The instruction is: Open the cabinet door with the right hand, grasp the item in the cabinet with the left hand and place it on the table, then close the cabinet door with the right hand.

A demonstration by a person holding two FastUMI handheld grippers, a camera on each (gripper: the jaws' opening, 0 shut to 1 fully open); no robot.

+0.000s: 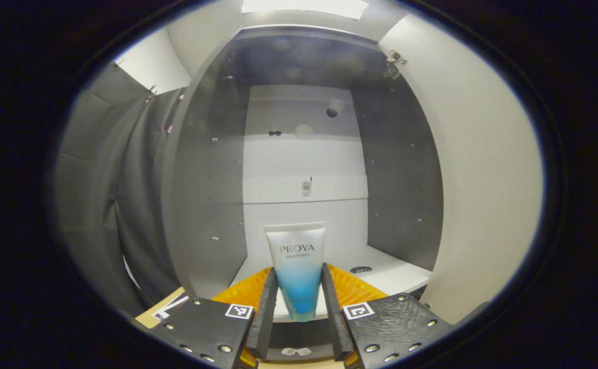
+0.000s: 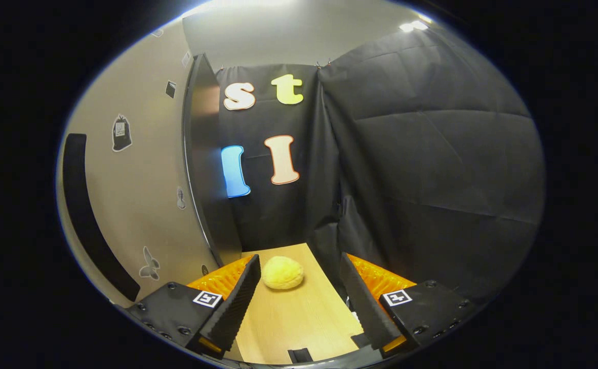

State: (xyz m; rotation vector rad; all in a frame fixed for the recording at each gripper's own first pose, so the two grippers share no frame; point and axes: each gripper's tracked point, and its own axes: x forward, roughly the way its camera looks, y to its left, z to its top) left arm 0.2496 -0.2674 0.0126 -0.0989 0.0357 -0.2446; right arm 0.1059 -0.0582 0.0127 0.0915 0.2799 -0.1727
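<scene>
Gripping the tube upright in your left gripper, its cap end hidden low between the fingers, open cabinet behind, your right gripper spread wide over the table, cabinet door left, yellow sponge ahead.

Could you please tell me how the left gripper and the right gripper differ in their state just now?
The left gripper is shut on a tube standing upright at the open cabinet; the right gripper is open and holds nothing. The left gripper faces into the cabinet, while the right gripper faces a yellow sponge on the wooden table. Both point forward, fingers level.
</scene>
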